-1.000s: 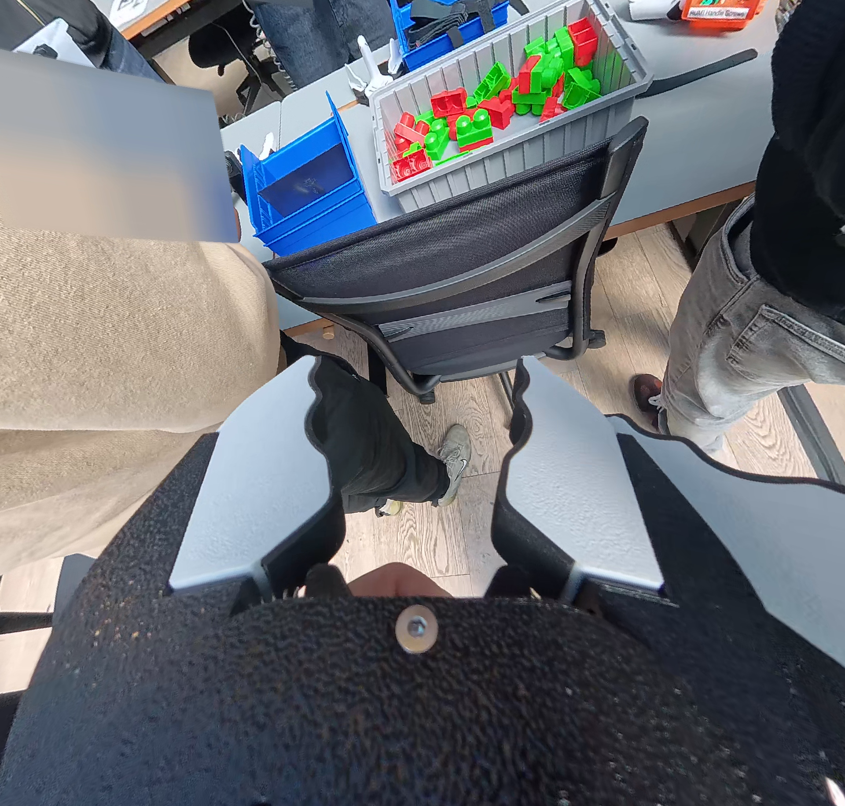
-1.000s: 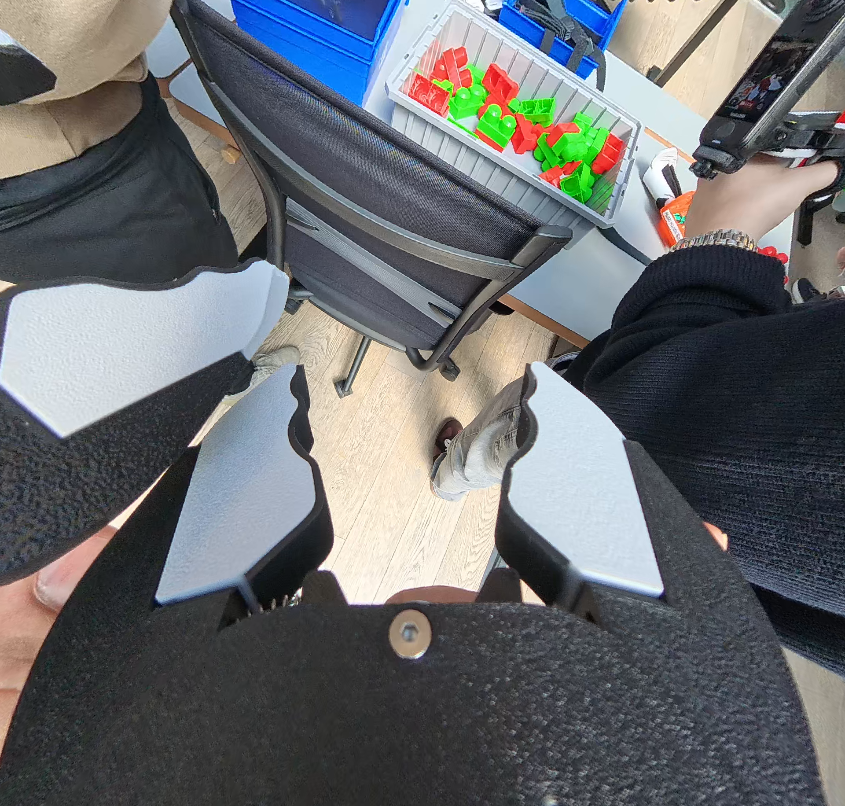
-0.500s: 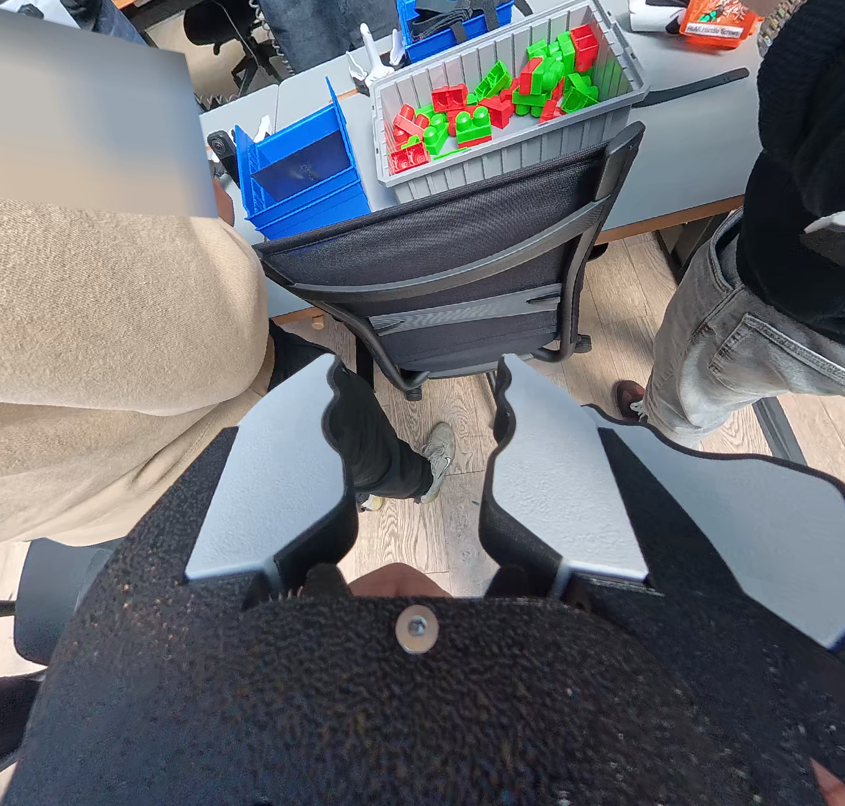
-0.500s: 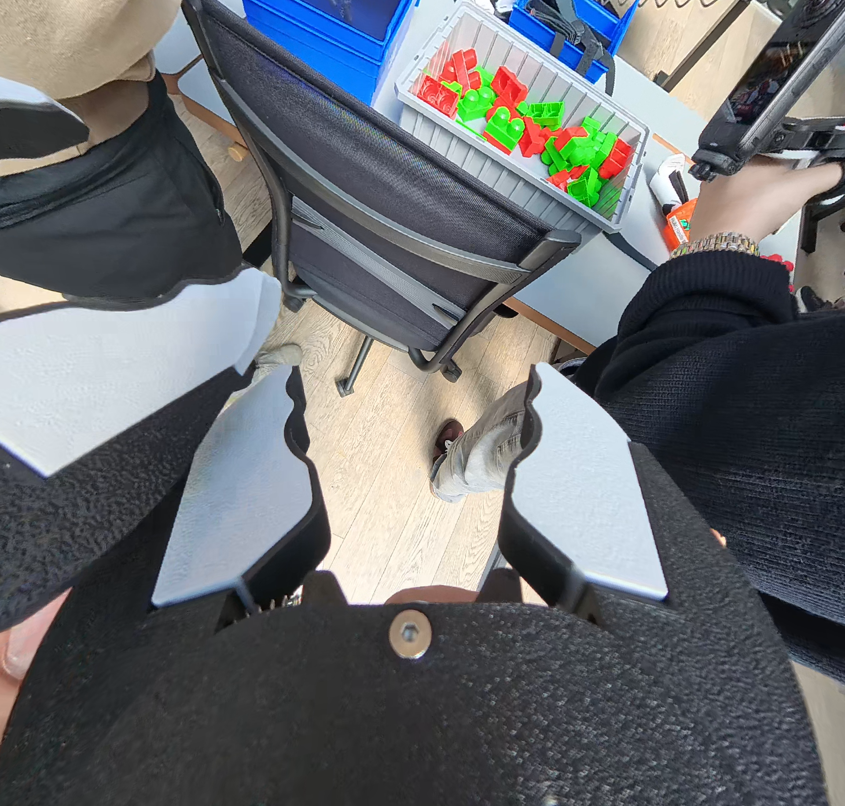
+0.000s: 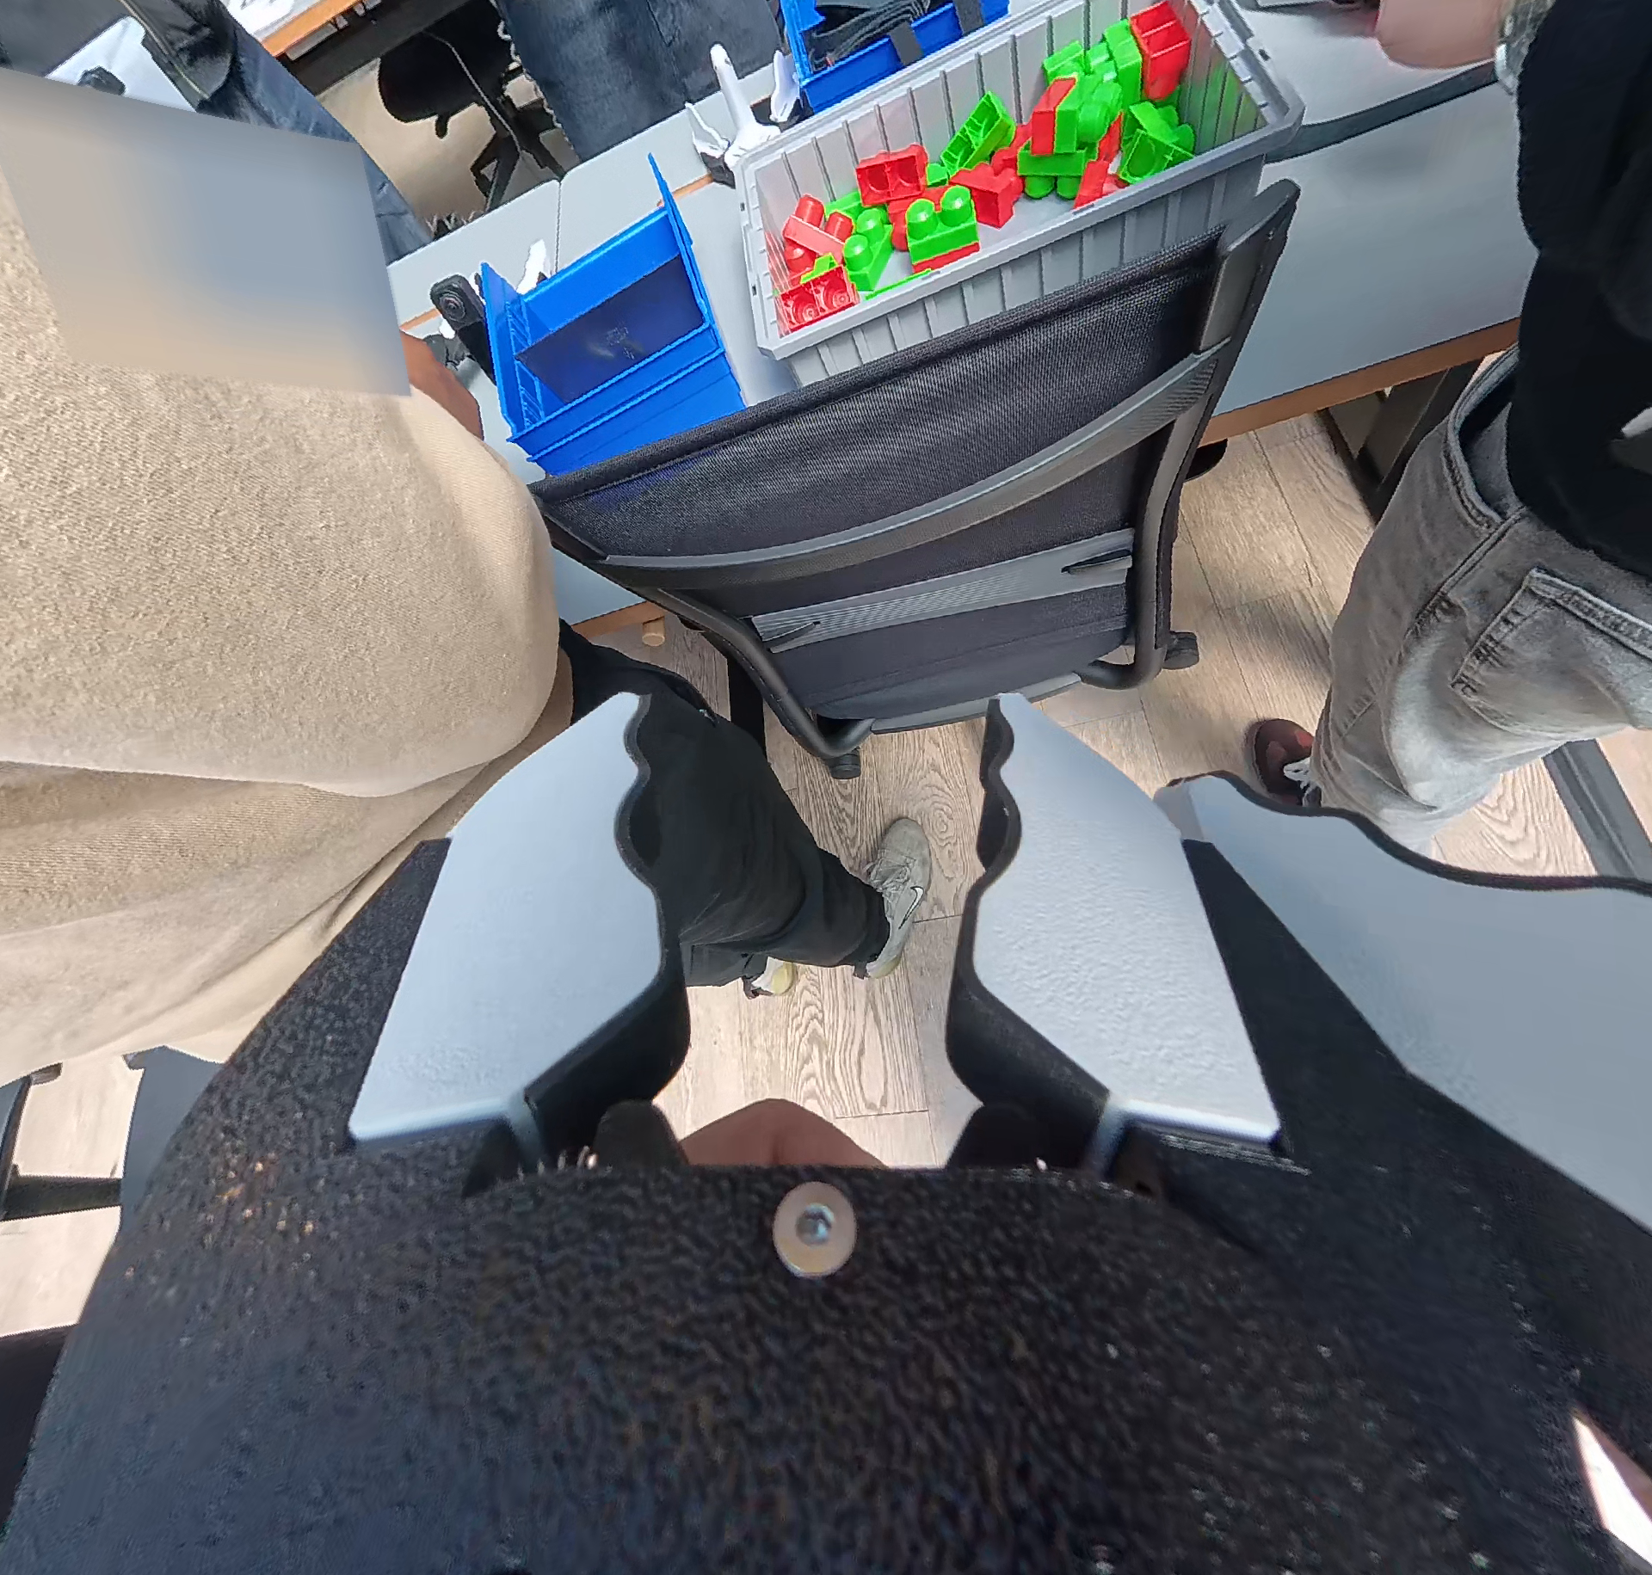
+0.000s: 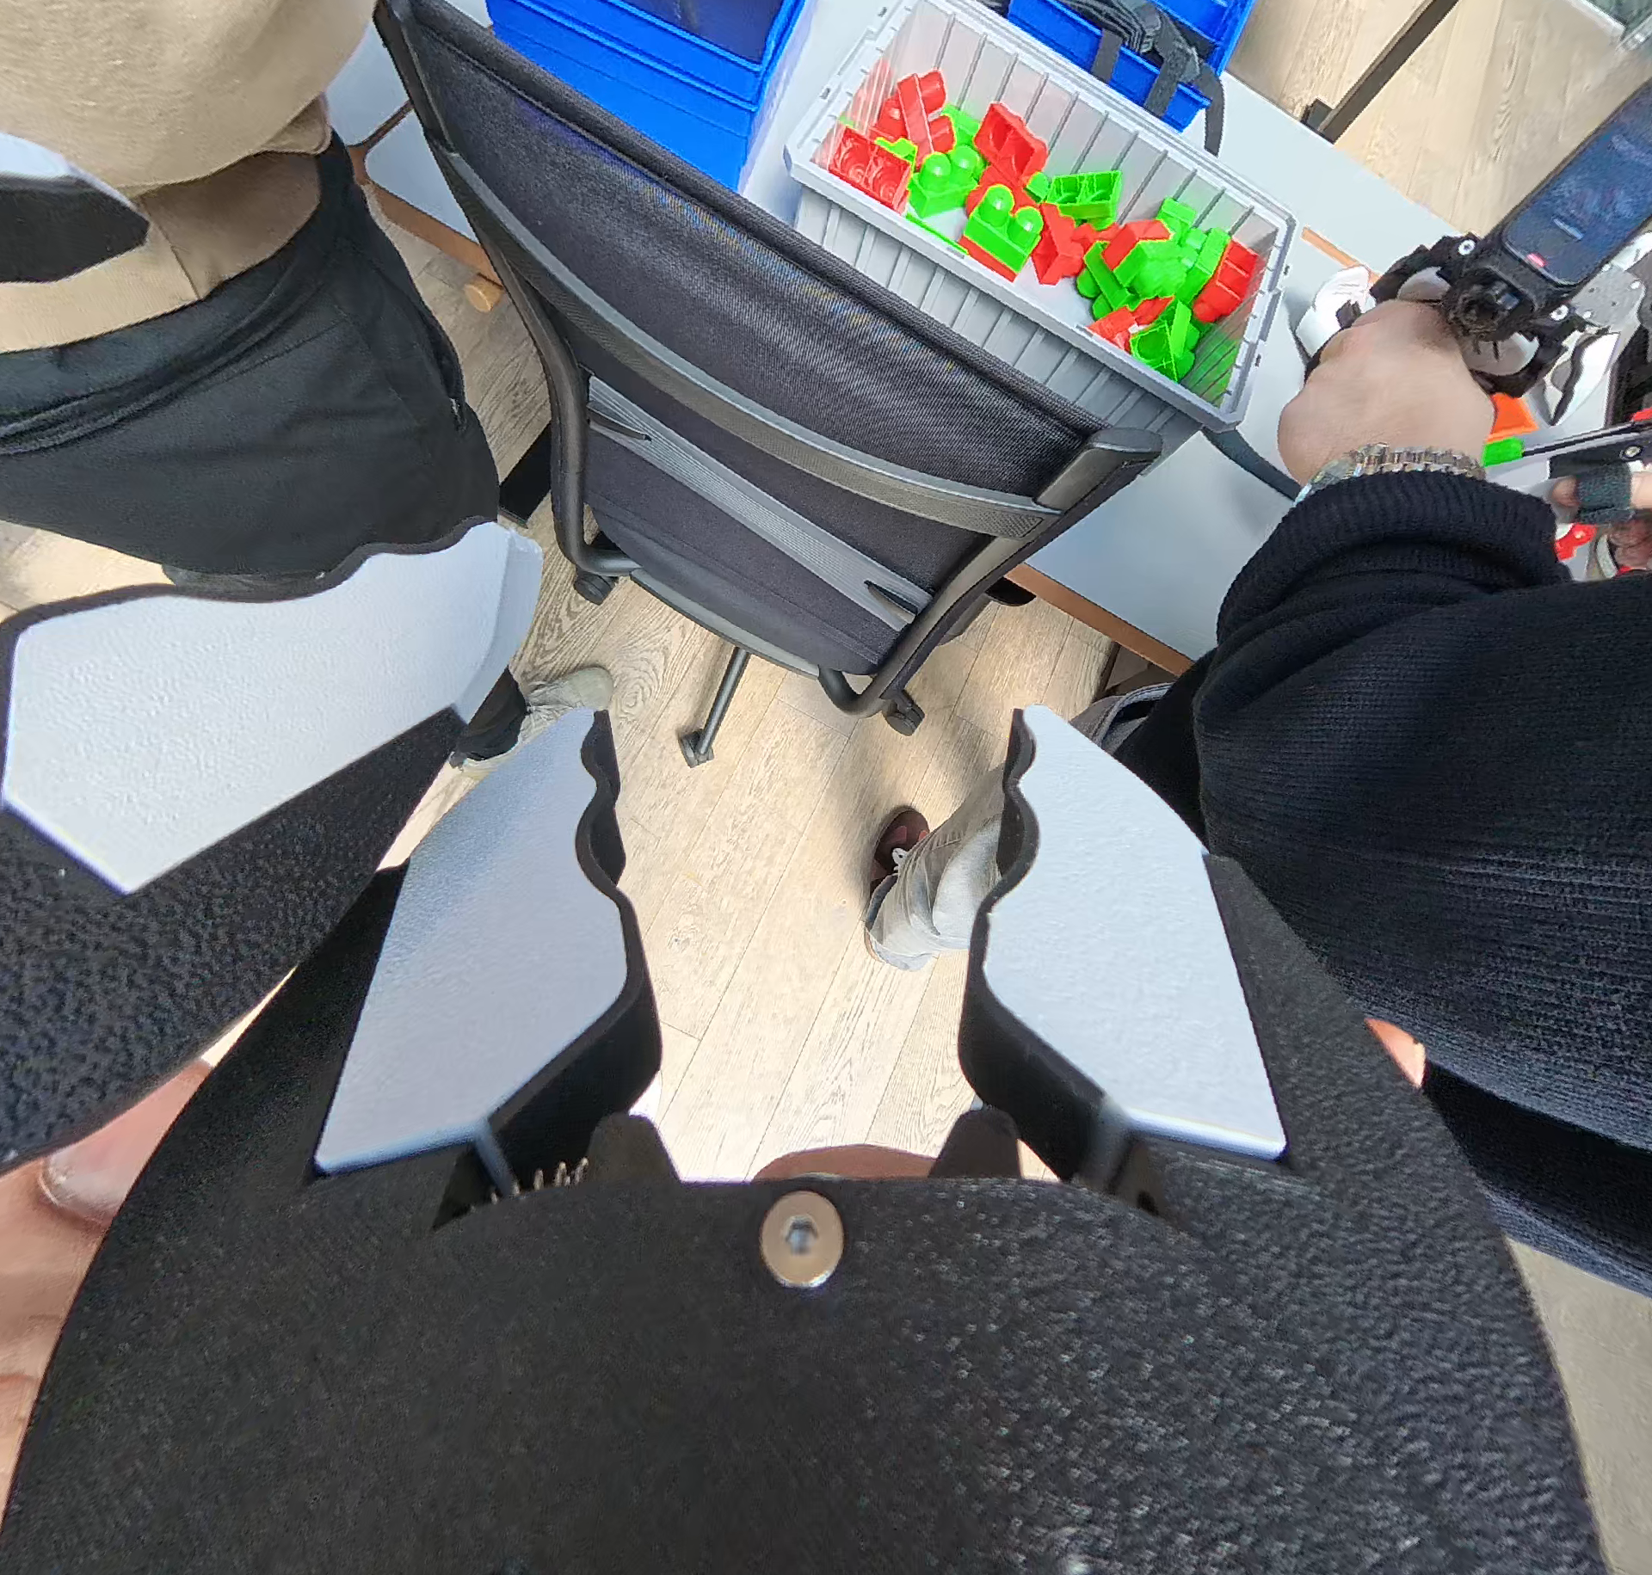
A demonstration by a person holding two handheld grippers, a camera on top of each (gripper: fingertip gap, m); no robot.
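Both grippers have edged nearer the chair point(image 5: 903, 495). The left gripper point(image 5: 809, 817) and right gripper point(image 6: 804, 826) hang spread, empty; brick-filled grey bin point(image 5: 1251, 93), apparently untouched, lies far beyond the fingers.

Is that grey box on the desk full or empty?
Partly full. The grey box holds a loose scatter of red and green toy bricks, with bare floor showing between them.

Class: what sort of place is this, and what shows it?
Probably an office or lab workroom: a mesh office chair at a grey desk, a grey bin of toy bricks, and blue storage bins.
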